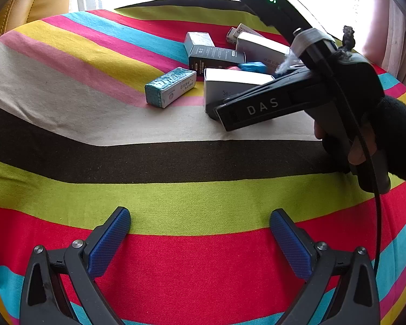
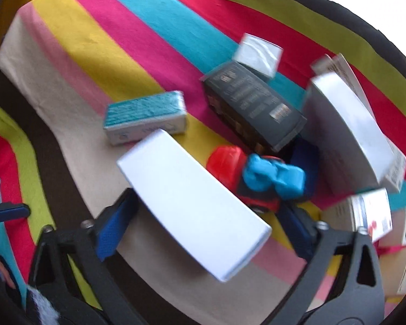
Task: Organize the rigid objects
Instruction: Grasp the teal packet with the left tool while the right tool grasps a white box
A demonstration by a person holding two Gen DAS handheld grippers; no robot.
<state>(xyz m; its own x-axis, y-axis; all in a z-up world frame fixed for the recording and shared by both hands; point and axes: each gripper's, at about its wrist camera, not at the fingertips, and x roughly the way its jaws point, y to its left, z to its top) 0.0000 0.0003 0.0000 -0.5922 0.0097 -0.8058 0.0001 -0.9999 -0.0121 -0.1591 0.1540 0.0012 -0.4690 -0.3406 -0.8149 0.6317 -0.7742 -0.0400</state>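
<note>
My right gripper [image 2: 207,216] is open and straddles one end of a long white box [image 2: 192,203] that lies on the striped cloth. Its left pad sits right at the box's edge, and cloth shows between the box and its right pad. In the left wrist view a hand in a black sleeve holds that gripper [image 1: 215,101] at the same white box [image 1: 224,84]. My left gripper [image 1: 200,216] hangs open over bare cloth, well short of the boxes. A teal box [image 1: 170,86] lies left of the white one.
Beyond the white box lie a red and blue toy car [image 2: 246,178], a dark box [image 2: 254,105], a small silvery box [image 2: 257,54] and a big white box [image 2: 346,127]. More cartons [image 2: 368,211] crowd the right edge. A yellow chair [image 1: 40,0] stands far left.
</note>
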